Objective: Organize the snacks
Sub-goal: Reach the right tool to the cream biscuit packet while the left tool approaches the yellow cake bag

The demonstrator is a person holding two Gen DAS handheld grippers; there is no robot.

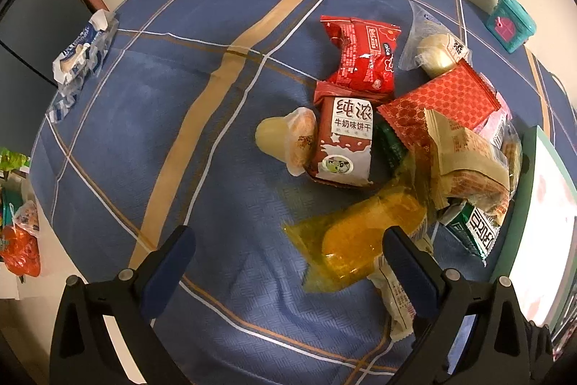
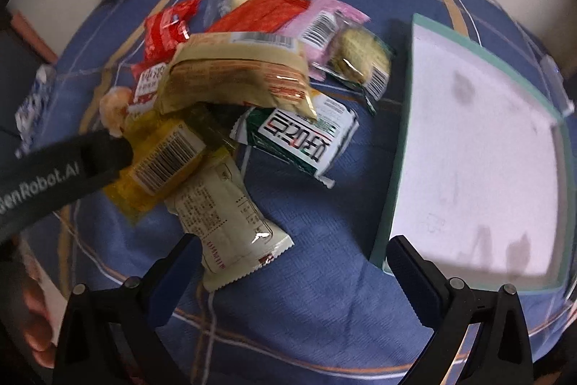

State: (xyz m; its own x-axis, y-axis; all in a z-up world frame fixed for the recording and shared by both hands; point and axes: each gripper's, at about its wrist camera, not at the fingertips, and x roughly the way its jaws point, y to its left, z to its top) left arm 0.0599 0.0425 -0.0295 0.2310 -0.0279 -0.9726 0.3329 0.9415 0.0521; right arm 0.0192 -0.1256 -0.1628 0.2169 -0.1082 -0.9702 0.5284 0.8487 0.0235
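The tray [image 2: 479, 147], white inside with a green rim, lay flat on the blue cloth [image 1: 223, 118], ahead of the right gripper [image 2: 292, 262] and off toward its right finger. It held nothing yet, so the sorting looked barely begun. The snack heap sat ahead of that gripper toward its left finger, and ahead and to the right of the left gripper [image 1: 288, 251].

The yellow pack [image 1: 364, 240] seemed the likely next pick. It lay at the near edge of the heap, its long axis slanting from close by the left gripper's right finger away toward the heap. That finger stood just beside it, perhaps brushing the wrapper; the blur made contact hard to call. The left gripper was the nearer one, since the right wrist view showed its black arm reaching in over the pack's barcode.

The cream pack [image 2: 230, 204] poked out from under the yellow one, pointing toward the right gripper's left finger.

Both sets of jaws were spread wide and held nothing. The left would probably need to shift right to straddle the yellow pack.
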